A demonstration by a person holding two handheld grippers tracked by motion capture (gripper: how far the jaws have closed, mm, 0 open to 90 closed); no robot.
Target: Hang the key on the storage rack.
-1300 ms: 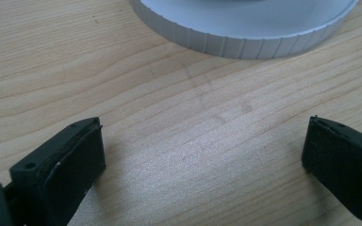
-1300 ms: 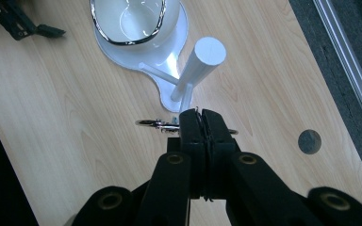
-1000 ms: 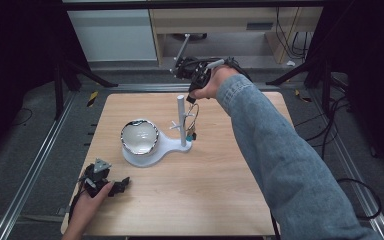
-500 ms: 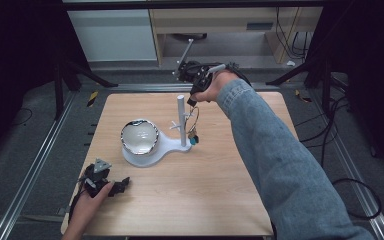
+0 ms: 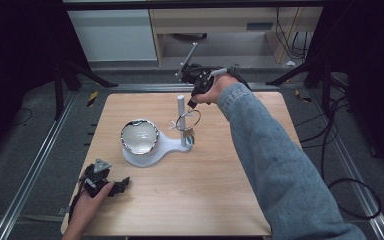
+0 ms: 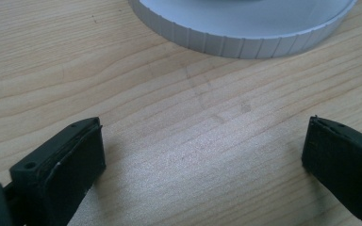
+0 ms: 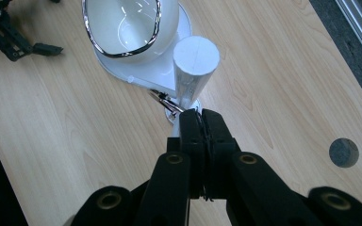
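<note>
A white stand (image 5: 166, 146) sits mid-table, carrying a chrome-rimmed bowl (image 5: 140, 136) and an upright white post (image 5: 181, 107). My right gripper (image 5: 194, 102) reaches in from the far side and is shut on a metal key ring (image 5: 189, 120) whose keys (image 5: 187, 134) hang beside the post. In the right gripper view the shut jaws (image 7: 200, 117) sit just in front of the post (image 7: 195, 66), with the ring (image 7: 162, 101) at its foot. Whether the ring circles the post is unclear. My left gripper (image 5: 122, 184) rests open on the table's near left, holding nothing (image 6: 202, 150).
The stand's ribbed white rim (image 6: 245, 33) lies just ahead of the left jaws. A round hole (image 7: 343, 152) marks the wooden tabletop (image 5: 220, 200). Metal rails (image 5: 30, 185) and cables (image 5: 350, 185) run along the floor beside the table.
My right gripper with the key ring has shifted slightly down and to the right beside the post. The left gripper has stayed still.
</note>
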